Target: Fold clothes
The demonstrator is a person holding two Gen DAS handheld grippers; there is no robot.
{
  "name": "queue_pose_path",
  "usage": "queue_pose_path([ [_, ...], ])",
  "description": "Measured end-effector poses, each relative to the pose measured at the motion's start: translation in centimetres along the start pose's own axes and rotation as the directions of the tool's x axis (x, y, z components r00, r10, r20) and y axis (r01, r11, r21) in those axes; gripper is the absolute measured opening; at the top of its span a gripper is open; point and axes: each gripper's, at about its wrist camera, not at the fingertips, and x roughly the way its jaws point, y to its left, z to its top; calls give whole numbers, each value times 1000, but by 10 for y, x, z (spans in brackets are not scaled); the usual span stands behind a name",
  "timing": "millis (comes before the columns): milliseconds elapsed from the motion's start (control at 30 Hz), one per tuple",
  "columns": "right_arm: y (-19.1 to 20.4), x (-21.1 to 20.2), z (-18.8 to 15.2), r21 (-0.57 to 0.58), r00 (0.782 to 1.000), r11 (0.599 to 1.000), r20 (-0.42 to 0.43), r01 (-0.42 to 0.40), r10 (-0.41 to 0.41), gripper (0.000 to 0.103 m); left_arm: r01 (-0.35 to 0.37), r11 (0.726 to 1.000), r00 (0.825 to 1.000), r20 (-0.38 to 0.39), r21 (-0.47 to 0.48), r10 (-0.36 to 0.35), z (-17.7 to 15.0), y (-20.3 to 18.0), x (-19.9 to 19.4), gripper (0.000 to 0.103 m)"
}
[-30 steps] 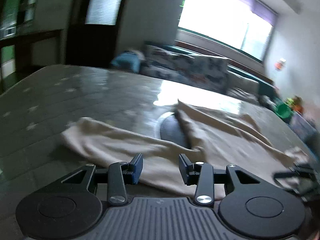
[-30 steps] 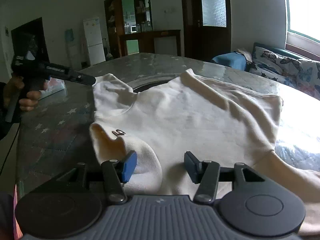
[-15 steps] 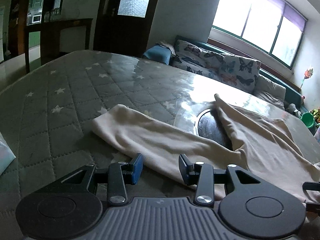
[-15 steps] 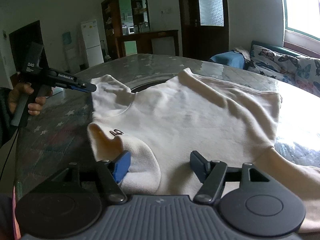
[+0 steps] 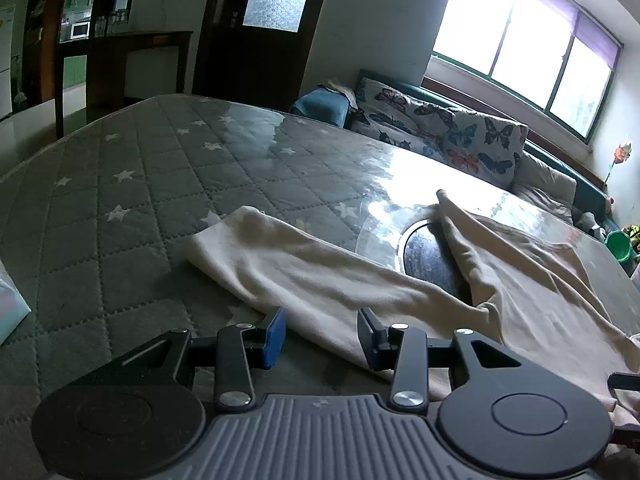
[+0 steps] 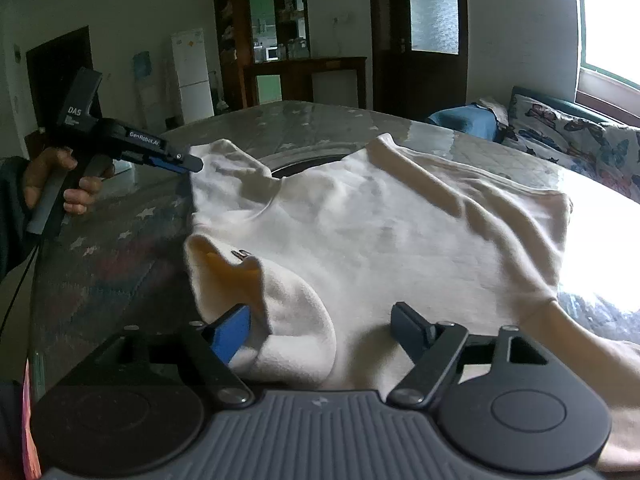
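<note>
Quilted table (image 5: pixel 120 184), cream sweater (image 6: pixel 400 232) between open grippers

A bright wide window (image 5: pixel 520 36) lights white walls. Below it sits a teal sofa (image 5: pixel 560 160) with butterfly cushions (image 5: pixel 460 136). A dark wooden door (image 5: pixel 264 28) and white fridge (image 6: pixel 192 74) stand beyond.

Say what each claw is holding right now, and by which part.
Nothing. Both the left claw and the right claw are open, each astride an edge of the cream sweater.
</note>
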Motion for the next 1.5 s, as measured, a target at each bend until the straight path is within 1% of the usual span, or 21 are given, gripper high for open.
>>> queue_pose_path([
  [67,1,1,0,-7,1000,1000,-5,1,-1,82,-3,1000,1000,-2,-1,3,0,0,0,44],
  [133,2,1,0,-13,1000,1000,-8,-1,0,87,-9,1000,1000,-4,-2,9,0,1,1,45],
  [200,2,1,0,-17,1000,1000,-12,-1,1,88,-9,1000,1000,-7,-7,9,-1,2,2,45],
  [267,3,2,0,-20,1000,1000,-15,-1,1,91,-6,1000,1000,-6,-9,6,-1,2,2,45],
  [300,3,2,0,-21,1000,1000,-17,-1,1,97,-6,1000,1000,-6,-9,6,-1,2,2,45],
  [333,3,2,0,-22,1000,1000,-20,-2,2,99,-6,1000,1000,-6,-9,6,-2,2,2,45],
  [400,3,3,0,-22,1000,1000,-24,-5,5,100,-4,1000,1000,-5,-11,4,-2,2,2,46],
  [467,3,3,0,-21,1000,1000,-28,-9,8,103,-3,1000,1000,-4,-11,2,-2,2,2,47],
  [700,3,4,-1,-27,999,1000,-35,-6,5,103,3,1000,1000,-1,-10,-3,-2,1,2,49],
  [767,3,5,-1,-30,999,1000,-36,-5,4,103,9,1000,1000,3,-12,-9,-2,0,2,49],
  [1033,3,5,-1,-31,999,1000,-37,-4,3,103,-8,999,1000,22,-32,9,4,3,4,48],
  [1167,3,5,-2,-33,999,999,-38,-3,1,103,-45,996,998,47,-79,49,14,12,7,48],
  [1300,3,5,-2,-34,999,999,-39,-3,2,103,-97,989,992,64,-115,105,24,20,15,47],
  [1400,2,5,-2,-34,999,999,-40,-3,2,103,-136,982,987,67,-128,146,27,25,23,39],
  [1433,2,5,-2,-34,999,999,-40,-3,2,103,-147,980,986,60,-133,156,27,26,26,34],
  [1467,2,5,-2,-35,999,999,-40,-3,2,103,-157,978,985,55,-135,166,27,27,28,24],
  [1500,2,5,-2,-35,999,999,-40,-3,2,103,-169,977,983,57,-129,177,27,27,30,20],
])
